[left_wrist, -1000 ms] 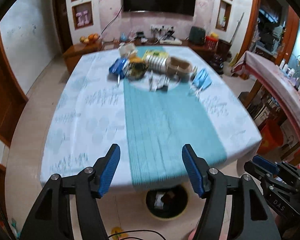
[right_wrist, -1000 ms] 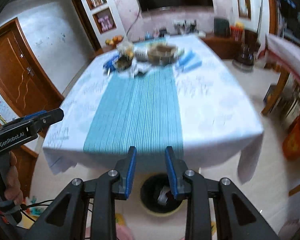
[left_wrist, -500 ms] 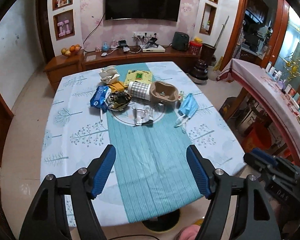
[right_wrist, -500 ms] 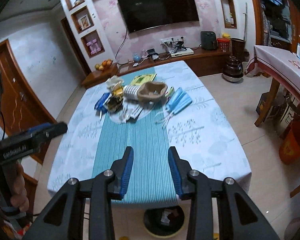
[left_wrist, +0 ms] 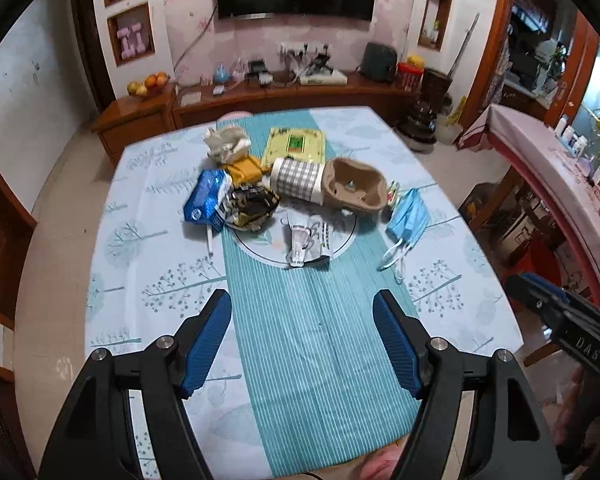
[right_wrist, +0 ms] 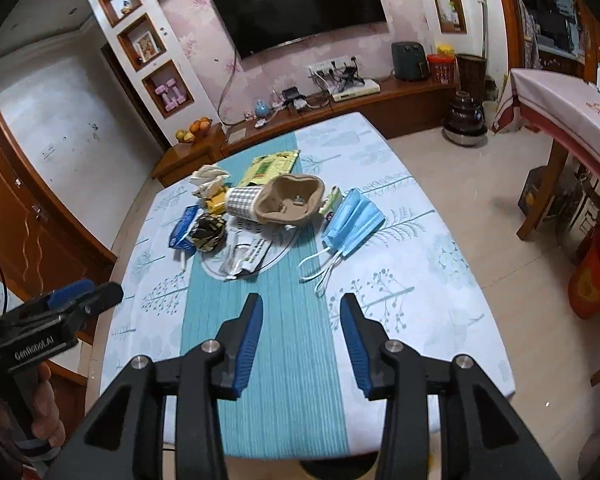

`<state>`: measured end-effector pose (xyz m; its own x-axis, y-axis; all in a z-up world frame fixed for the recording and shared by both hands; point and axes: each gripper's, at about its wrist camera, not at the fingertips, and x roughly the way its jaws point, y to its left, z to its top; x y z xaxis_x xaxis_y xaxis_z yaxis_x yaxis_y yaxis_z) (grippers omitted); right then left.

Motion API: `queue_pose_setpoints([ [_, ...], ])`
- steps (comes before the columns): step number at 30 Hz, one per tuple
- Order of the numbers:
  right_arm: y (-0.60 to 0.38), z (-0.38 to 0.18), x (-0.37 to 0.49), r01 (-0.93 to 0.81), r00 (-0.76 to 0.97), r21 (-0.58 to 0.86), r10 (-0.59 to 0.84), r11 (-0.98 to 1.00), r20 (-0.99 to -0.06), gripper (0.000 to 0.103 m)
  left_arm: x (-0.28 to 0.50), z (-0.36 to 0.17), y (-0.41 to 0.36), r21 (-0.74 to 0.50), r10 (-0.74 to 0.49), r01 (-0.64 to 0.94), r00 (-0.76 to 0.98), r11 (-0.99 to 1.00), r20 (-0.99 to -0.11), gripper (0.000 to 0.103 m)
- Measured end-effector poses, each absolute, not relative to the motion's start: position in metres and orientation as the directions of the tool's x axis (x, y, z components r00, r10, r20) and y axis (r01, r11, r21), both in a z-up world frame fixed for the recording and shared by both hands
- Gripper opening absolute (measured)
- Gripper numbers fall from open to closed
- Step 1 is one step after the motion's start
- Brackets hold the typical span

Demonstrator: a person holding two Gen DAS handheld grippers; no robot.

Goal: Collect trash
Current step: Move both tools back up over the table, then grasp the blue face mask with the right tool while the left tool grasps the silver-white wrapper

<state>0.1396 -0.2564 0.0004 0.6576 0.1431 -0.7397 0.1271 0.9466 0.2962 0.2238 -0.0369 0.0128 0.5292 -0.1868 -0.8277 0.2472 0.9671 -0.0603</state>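
Both claws hang over the near edge of the counter [left_wrist: 112, 320] with the trash heap ahead of them, bunched around the middle toward the far edge. Left to right across that heap: a blue packet [left_wrist: 206, 200] and a crumpled dark wrapper [left_wrist: 252, 208] on the left flank, a checked paper cup [left_wrist: 298, 180] lying on its side, a brown pulp cup tray [left_wrist: 354, 190] leaning against it, clear plastic wrappers [left_wrist: 306, 240] nearest the claws on the runner, and blue face masks [right_wrist: 352, 220] off to the right, long axis running diagonally toward the far right corner, ear loops trailing back toward us. The left claw [left_wrist: 302, 338] is spread wide and empty, lined up on the plastic wrappers, well short of them. The right claw [right_wrist: 302, 338] is opening, nothing between its pads, and it looks the nearer one to the masks, whose loops lie just ahead of its fingertips. Both point steeply downward at the cloth.
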Motion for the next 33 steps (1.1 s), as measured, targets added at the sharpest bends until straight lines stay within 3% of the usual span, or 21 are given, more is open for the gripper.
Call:
queue_pose_setpoints([
  [10,-0.310,-0.081,0.232,0.254,0.545,0.406,0.217,0.878,-0.810,0.047,0.297,-0.062,-0.040,-0.173,-0.214,0.133,0.417,0.976,-0.883,0.072],
  [17,-0.323,-0.123,0.290,0.328,0.531,0.485,0.267,0.811,-0.805,0.047,0.336,-0.105,-0.034,-0.240,-0.234,0.030,0.369,0.970,-0.899,0.072],
  [25,-0.309,-0.138,0.329,0.352,0.512,0.381,0.165,0.855,-0.843,0.049,0.362,-0.121,-0.060,-0.223,-0.234,0.071,0.330,0.972,-0.915,0.072],
  [28,-0.303,-0.138,0.333,0.345,0.499,0.328,0.124,0.880,-0.858,0.049,0.372,-0.130,-0.075,-0.162,-0.181,0.086,0.311,0.983,-0.933,0.072],
  [33,-0.293,-0.138,0.329,0.299,0.471,0.198,0.036,0.934,-0.882,0.029,0.389,-0.147,-0.094,-0.075,-0.103,0.112,0.274,0.991,-0.956,0.072],
])
